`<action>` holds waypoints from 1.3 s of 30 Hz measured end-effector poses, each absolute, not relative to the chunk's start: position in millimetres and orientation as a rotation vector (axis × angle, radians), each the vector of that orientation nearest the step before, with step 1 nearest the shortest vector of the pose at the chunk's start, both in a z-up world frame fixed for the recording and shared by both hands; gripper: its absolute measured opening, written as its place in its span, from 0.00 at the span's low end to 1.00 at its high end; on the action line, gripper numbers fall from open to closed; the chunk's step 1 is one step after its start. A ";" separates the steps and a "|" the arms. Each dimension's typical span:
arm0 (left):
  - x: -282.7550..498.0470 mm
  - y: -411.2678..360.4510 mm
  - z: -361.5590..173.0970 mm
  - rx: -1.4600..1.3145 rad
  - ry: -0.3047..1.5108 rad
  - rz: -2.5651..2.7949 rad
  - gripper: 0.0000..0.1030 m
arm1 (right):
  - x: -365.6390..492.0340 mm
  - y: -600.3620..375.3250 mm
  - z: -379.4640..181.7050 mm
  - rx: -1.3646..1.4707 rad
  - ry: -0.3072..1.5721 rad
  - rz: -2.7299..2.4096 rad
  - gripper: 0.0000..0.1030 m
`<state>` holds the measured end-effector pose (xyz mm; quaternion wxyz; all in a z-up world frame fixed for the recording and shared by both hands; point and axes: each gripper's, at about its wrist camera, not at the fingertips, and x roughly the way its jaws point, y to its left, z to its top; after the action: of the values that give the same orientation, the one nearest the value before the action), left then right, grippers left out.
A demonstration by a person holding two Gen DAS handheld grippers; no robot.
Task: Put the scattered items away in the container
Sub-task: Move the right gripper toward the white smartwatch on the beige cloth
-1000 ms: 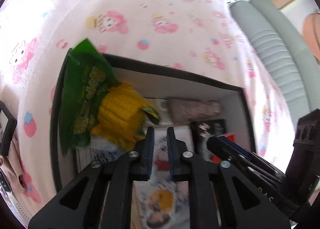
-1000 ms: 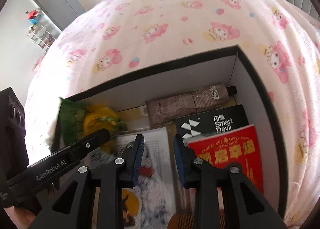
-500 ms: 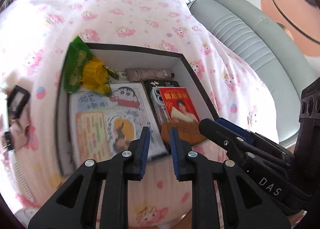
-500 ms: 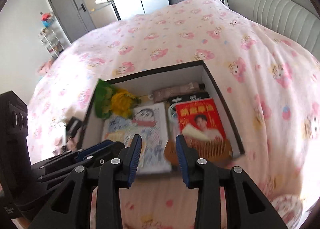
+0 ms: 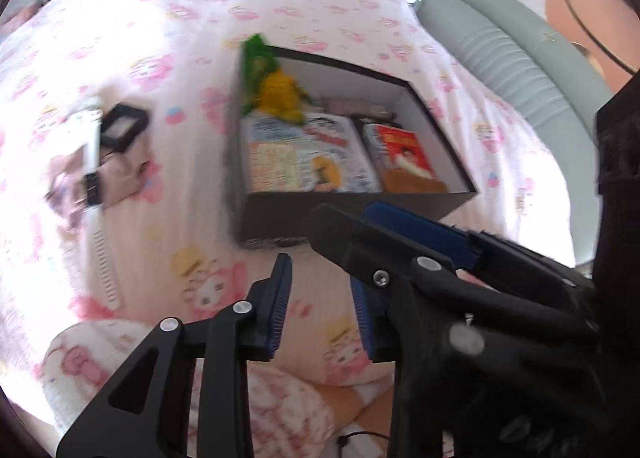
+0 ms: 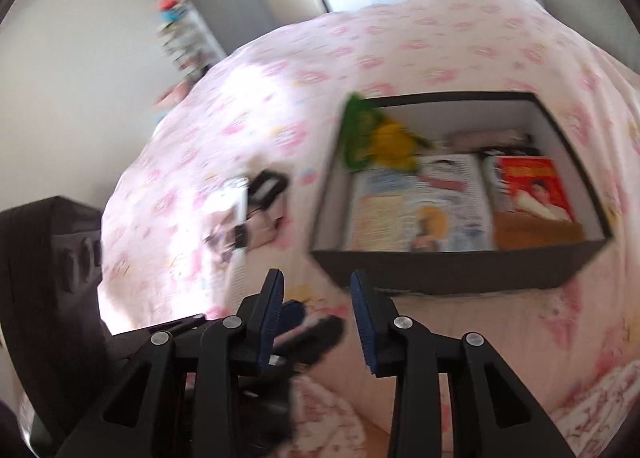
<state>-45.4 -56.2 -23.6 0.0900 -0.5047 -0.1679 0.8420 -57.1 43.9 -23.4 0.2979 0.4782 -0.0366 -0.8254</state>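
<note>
The left gripper (image 5: 322, 304) is hovering over the bed (image 5: 168, 38), its fingers opening with nothing between them; the right gripper (image 6: 316, 316) is holding its fingers spread and empty; the container (image 6: 460, 270) is sitting just beyond, holding a magazine (image 6: 420, 206); scattered items (image 5: 104, 154) are lying to its left.

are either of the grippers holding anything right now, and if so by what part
Nothing is held. The left gripper, its jaws opening, and the right gripper both show only bedspread between their pads.
</note>
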 end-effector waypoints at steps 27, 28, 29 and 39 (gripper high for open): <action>-32.6 -262.7 -103.3 -1.705 -0.930 2.573 0.30 | -85.3 -72.1 -107.3 1.458 0.059 -2.050 0.31; -36.8 -268.2 -113.9 -1.708 -0.985 2.514 0.30 | -86.7 -76.4 -114.1 1.481 0.061 -2.016 0.31; -41.9 -271.6 -122.9 -1.704 -1.020 2.461 0.30 | -87.7 -81.4 -120.5 1.499 0.061 -1.976 0.31; -95.5 -284.2 -192.3 -1.841 -1.055 2.167 0.09 | -94.1 -122.7 -171.1 1.623 0.094 -1.772 0.31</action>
<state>-95.5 -284.2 -192.3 0.0544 -0.6062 -0.3474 0.7133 -94.1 -122.7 -171.1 0.3602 0.6296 0.0367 -0.6874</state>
